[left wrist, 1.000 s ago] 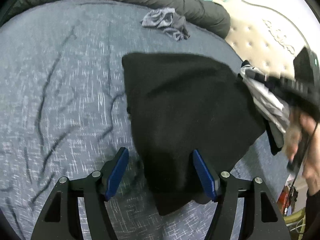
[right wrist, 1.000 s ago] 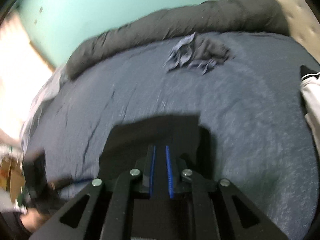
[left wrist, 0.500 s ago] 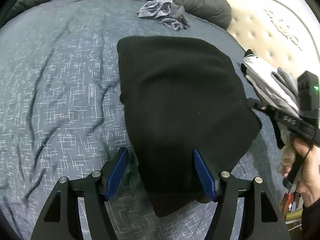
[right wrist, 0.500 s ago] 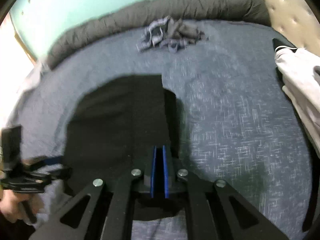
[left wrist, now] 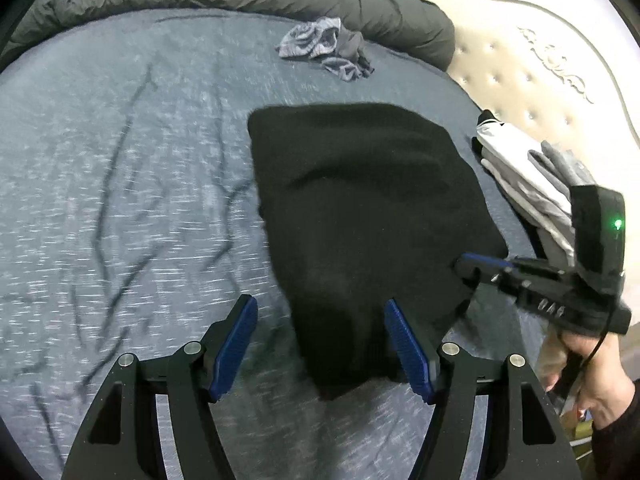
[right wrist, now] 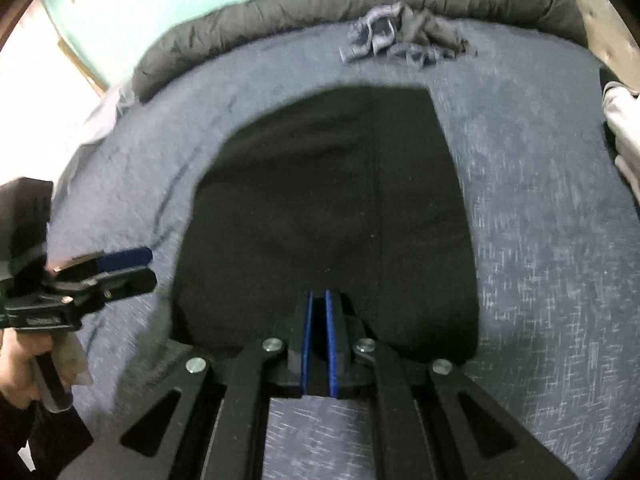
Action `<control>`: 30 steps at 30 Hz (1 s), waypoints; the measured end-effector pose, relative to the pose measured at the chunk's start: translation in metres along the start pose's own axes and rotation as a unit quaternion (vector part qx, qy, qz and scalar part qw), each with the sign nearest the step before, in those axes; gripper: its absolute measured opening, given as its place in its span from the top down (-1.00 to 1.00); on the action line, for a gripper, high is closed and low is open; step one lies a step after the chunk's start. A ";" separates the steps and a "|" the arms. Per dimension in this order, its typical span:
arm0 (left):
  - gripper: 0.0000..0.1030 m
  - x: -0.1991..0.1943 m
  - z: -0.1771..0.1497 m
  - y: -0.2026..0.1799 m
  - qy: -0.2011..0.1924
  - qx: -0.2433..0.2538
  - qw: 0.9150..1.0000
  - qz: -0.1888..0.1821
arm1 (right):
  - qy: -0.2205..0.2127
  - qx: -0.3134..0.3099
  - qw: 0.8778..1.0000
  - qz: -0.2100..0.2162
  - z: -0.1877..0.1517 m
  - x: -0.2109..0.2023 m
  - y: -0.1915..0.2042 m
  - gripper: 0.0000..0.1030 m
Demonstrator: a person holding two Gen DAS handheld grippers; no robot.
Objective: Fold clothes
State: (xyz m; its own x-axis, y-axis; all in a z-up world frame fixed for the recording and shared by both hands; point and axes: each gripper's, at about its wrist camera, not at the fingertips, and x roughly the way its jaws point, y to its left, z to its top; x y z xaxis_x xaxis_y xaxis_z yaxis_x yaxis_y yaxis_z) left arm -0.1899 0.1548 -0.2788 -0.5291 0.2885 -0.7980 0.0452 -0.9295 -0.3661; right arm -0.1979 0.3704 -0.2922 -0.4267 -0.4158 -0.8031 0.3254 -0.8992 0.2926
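No legible text anywhere. Left hand-held gripper [right wrist: 120,270], at 9 o'clock in the right wrist view, carries a small white marking, too blurred to read.

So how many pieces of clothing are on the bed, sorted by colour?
Black garment, held in the right claw: 1
Crumpled grey-blue garment: 1
White and grey folded clothes in a stack by the headboard: at least 2, exact number unclear
Total: at least 4
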 end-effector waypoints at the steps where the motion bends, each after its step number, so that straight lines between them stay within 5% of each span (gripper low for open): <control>1: -0.37 -0.004 -0.002 0.003 -0.003 -0.002 1.000 0.002 | -0.006 -0.003 1.000 0.001 0.002 -0.003 0.004 0.91; 10: -0.37 -0.027 -0.021 0.039 -0.020 -0.032 0.999 0.004 | 0.050 -0.023 0.998 -0.023 -0.011 0.046 0.023 0.91; 19: -0.37 -0.041 -0.042 0.076 -0.030 -0.056 0.998 0.002 | 0.004 -0.029 0.999 -0.023 0.013 0.021 0.033 0.91; 26: -0.37 -0.042 -0.059 0.091 -0.031 -0.060 0.998 0.004 | 0.050 -0.026 0.998 -0.039 0.005 0.045 0.031 0.91; 30: -0.37 -0.040 -0.062 0.099 -0.031 -0.060 0.998 0.008 | 0.012 -0.025 0.999 -0.035 0.024 0.021 0.042 0.91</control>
State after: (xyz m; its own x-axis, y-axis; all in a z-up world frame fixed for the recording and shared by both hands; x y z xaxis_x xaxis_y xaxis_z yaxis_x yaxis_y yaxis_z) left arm -0.1117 0.0653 -0.3129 -0.5780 0.2554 -0.7751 0.1528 -0.8991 -0.4102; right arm -0.2136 0.3211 -0.2843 -0.4304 -0.3478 -0.8329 0.3367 -0.9180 0.2094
